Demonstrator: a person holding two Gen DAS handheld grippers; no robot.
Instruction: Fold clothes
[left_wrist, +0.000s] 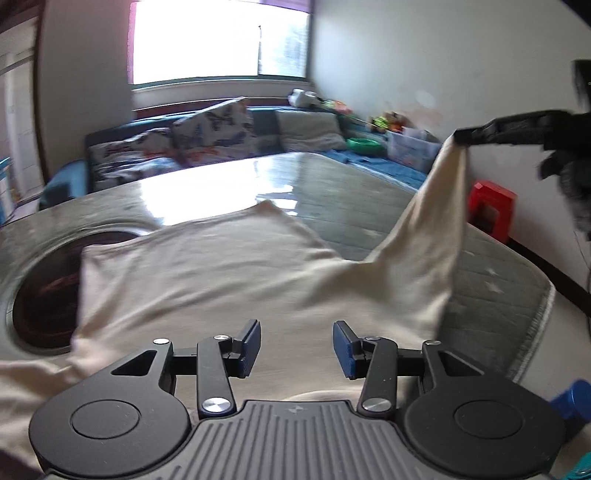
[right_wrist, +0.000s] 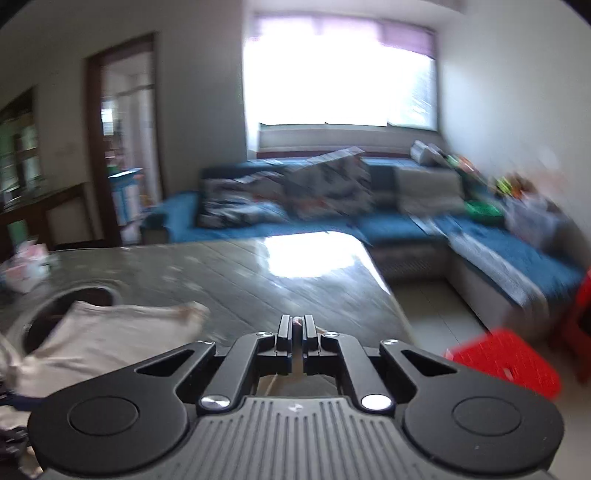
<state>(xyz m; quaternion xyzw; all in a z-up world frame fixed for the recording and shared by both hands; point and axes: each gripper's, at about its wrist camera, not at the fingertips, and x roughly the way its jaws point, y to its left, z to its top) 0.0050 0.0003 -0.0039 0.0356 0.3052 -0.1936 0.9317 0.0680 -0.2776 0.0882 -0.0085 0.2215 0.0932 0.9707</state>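
Your right tongs (left_wrist: 461, 136) are pinching the cream shirt (left_wrist: 221, 273) by a thin corner, lifting it off the table (left_wrist: 332, 192). Your left tongs (left_wrist: 296, 347) are hanging open, so it may be slipping free.

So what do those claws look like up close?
Both look alike: black metal linkage arms with silver screws, two round black discs at the sides, and a grey ribbed plate in the middle with a tiny logo. The left claw has blue pads on its fingers. The right claw has slim black fingers.
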